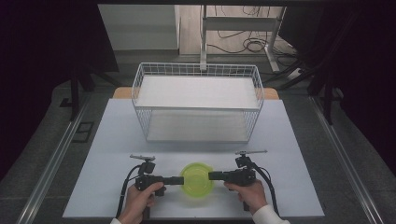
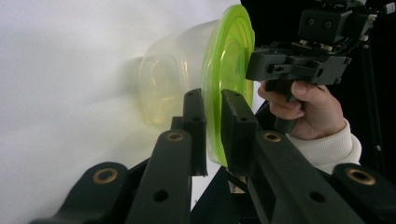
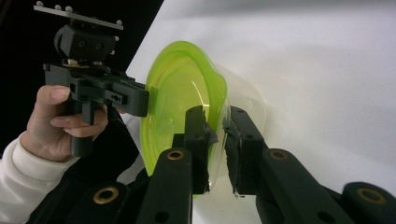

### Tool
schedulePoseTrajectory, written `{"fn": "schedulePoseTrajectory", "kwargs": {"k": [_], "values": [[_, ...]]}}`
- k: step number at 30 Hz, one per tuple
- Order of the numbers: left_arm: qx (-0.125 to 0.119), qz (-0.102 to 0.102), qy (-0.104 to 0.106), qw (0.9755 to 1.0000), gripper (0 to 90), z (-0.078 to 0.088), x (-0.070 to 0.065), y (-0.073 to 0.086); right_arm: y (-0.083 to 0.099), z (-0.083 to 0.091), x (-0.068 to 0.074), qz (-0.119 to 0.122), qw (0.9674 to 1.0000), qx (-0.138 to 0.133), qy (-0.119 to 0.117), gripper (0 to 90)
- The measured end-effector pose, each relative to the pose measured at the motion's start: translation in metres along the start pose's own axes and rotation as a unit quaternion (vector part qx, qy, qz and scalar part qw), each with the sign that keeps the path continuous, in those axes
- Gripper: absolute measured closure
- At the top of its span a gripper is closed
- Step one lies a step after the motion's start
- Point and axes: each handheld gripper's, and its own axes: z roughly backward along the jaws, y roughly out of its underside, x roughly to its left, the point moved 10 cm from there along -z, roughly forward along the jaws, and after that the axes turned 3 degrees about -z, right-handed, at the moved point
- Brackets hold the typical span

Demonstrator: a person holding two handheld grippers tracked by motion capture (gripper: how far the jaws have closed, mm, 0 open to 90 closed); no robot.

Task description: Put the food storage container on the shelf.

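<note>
Near the worktop's [image 1: 107,140] front edge, the left tongs [image 1: 180,179] and right tongs [image 1: 211,176] are clamping opposite rims of a green-lidded clear container [image 1: 196,179].

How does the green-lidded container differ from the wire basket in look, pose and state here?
The container is small, round, clear plastic with a translucent green lid; the wire basket is large, rectangular, white mesh. The container is lidded; the basket is open-topped. The left gripper and right gripper clamp the container's rim from opposite sides; the basket stands untouched farther back. Both are over the white table.
</note>
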Motion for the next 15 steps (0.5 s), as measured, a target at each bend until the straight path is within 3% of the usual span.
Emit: {"fn": "schedulePoseTrajectory", "kwargs": {"k": [9, 15], "values": [[-0.005, -0.026, -0.004, 0.9996, 83.2, 0.004, -0.008, -0.003, -0.002, 0.002, 0.003, 0.008, 0.9999, -0.01, 0.001, 80.8], [-0.012, -0.044, -0.001, 0.999, 83.2, 0.009, -0.018, -0.008, -0.008, 0.008, 0.012, 0.022, 0.9995, -0.022, -0.003, 80.8]]}}
